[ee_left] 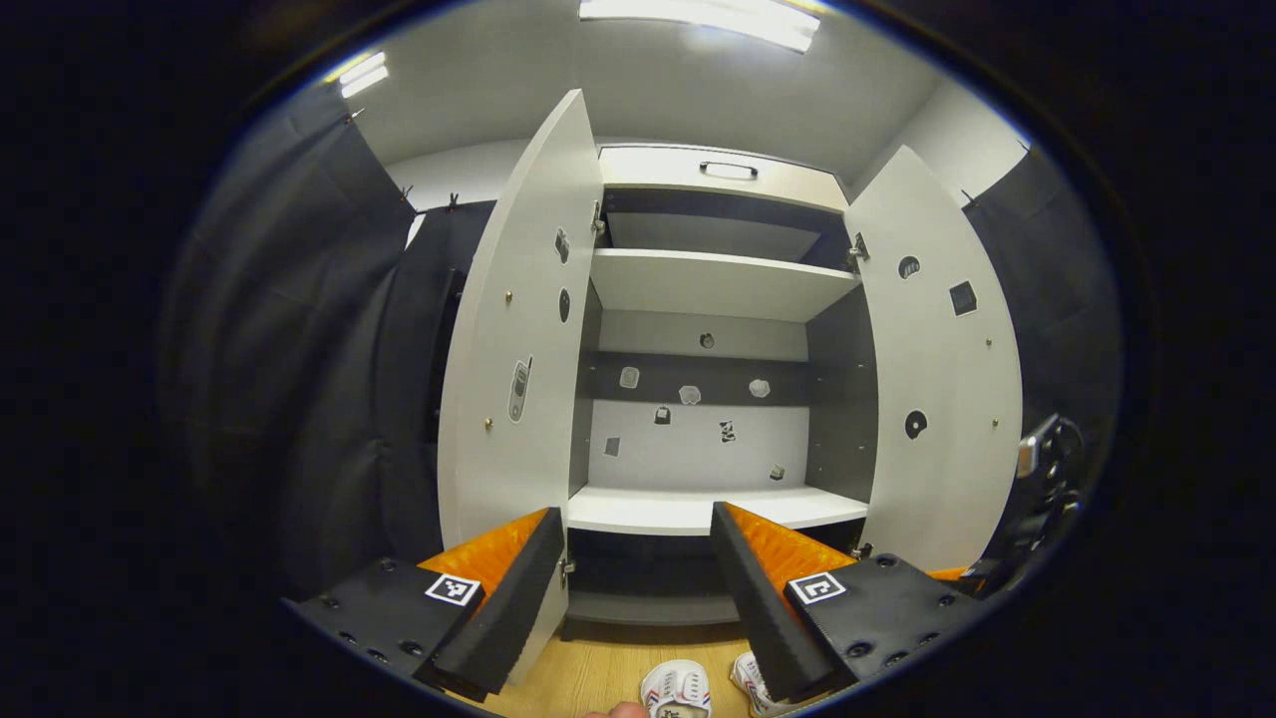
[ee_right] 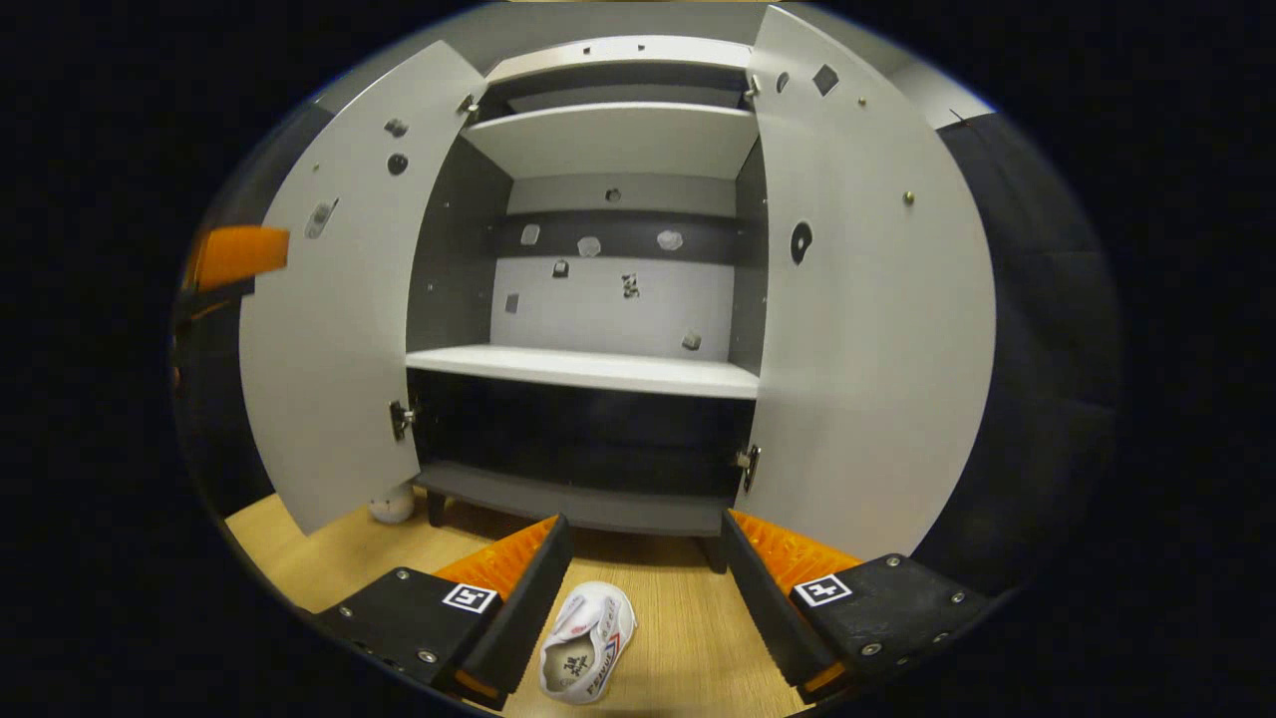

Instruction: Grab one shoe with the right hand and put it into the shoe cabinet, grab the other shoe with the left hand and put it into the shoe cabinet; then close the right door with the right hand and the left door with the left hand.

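Both claws are released: right gripper (ee_right: pixel 643 588) over a white sneaker (ee_right: pixel 588 643) at lower centre; a skewed descent might nudge it away.

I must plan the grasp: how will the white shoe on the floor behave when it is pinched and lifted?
The white shoe looks small and soft-sided, so probably light. Its open collar may fold under a pinch. It lies flat on the wooden floor, so unlikely to roll.

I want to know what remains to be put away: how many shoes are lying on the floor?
2. In the left gripper view, one shoe lies on the wooden floor before the cabinet, the other shoe beside it, partly hidden behind the claw's finger.
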